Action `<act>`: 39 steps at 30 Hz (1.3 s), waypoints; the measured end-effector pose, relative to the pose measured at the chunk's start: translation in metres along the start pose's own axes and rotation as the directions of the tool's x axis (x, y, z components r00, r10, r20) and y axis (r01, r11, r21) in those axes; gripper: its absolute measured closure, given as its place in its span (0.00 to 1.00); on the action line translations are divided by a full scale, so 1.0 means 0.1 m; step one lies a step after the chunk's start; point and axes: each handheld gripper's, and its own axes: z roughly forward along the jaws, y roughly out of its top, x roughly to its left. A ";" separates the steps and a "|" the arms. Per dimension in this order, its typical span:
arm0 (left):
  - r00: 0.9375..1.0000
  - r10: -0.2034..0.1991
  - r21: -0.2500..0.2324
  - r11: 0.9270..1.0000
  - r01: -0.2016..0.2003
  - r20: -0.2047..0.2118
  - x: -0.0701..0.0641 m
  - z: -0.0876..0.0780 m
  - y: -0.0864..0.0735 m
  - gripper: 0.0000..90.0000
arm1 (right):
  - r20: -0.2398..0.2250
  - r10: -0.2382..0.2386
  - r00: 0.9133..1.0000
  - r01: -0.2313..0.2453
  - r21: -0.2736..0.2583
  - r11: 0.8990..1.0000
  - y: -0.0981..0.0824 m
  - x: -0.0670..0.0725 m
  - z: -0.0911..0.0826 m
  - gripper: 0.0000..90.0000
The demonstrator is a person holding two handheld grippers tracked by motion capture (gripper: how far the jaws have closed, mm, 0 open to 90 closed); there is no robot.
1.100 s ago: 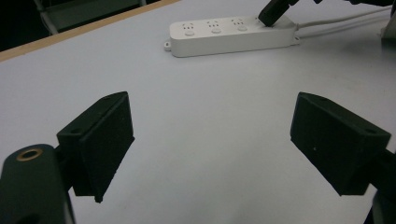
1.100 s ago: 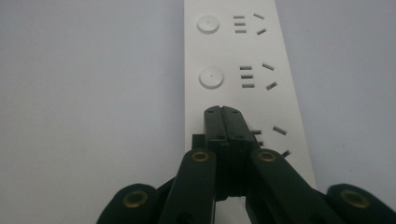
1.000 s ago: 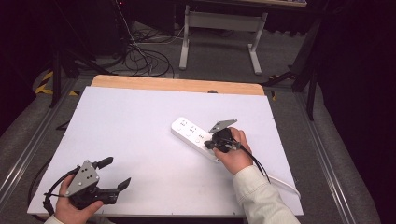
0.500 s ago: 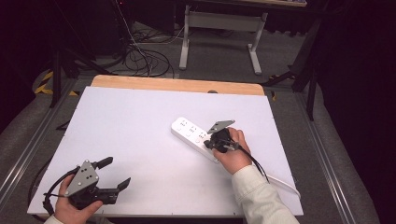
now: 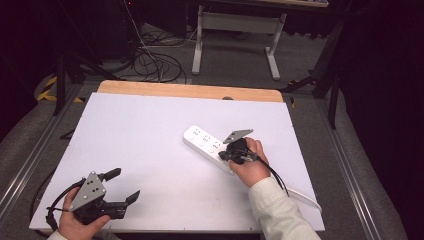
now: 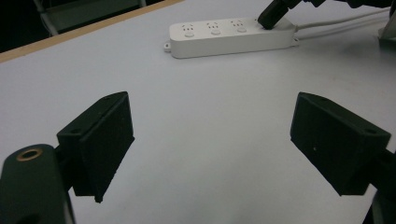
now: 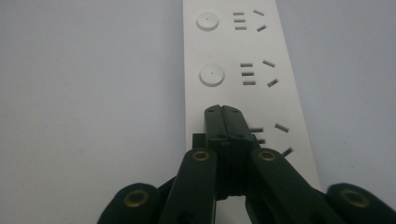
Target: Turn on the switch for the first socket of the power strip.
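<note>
A white power strip with three sockets and round buttons lies on the white tabletop, right of the middle. My right gripper is shut, its tips pressed down on the strip's near end. In the right gripper view the shut jaws cover the spot beside the nearest socket slots on the strip; nothing is held between them. My left gripper stands open at the front left, holding nothing. In the left gripper view its wide-apart jaws face the strip, with the right gripper's tip on it.
The strip's white cable runs off toward the front right edge, under the sleeve. A wooden edge borders the table's far side. Beyond it stand a desk frame and floor cables.
</note>
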 end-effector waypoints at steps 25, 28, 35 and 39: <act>1.000 -0.002 0.001 1.000 0.002 -0.003 0.02 0.01 0.00 0.16 | 0.007 -0.036 0.999 0.036 -0.221 0.975 0.17 0.13 -0.48 1.00; 1.000 -0.001 0.002 1.000 0.001 0.002 0.02 0.02 0.01 0.16 | 0.008 -0.041 0.999 0.041 -0.234 0.971 0.18 0.14 -0.52 1.00; 1.000 -0.003 0.000 1.000 0.003 0.002 0.03 0.01 0.00 0.16 | 0.012 -0.036 0.999 0.038 -0.244 0.969 0.19 0.15 -0.56 1.00; 1.000 -0.004 0.001 1.000 0.004 0.002 0.02 0.02 0.01 0.16 | 0.016 -0.052 0.999 0.054 -0.251 0.967 0.20 0.15 -0.55 0.94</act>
